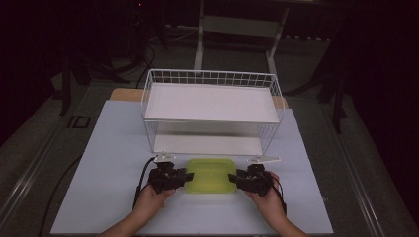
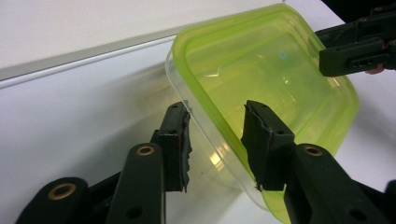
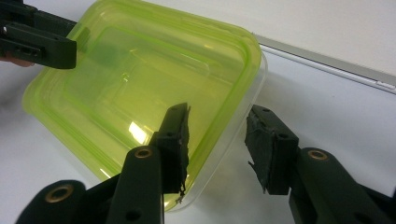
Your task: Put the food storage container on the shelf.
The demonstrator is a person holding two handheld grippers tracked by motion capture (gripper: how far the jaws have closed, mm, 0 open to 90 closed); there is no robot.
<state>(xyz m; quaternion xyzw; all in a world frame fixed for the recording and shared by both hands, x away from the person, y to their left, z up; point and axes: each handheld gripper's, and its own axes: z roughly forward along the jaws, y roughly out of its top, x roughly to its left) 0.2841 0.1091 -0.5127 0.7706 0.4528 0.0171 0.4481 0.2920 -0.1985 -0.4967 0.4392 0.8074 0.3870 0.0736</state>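
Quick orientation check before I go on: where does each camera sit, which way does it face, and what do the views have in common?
High view: fixed above the person's side, looking forward and down on the table, the wire shelf rack and the green-lidded container; forearms, left gripper and right gripper enter from below.
Left gripper view: rides the left gripper, looking along its jaws, which straddle the container's rim.
Right gripper view: rides the right gripper, jaws straddling the opposite rim.
Shared: all show the container; each gripper view shows the other gripper beyond it.
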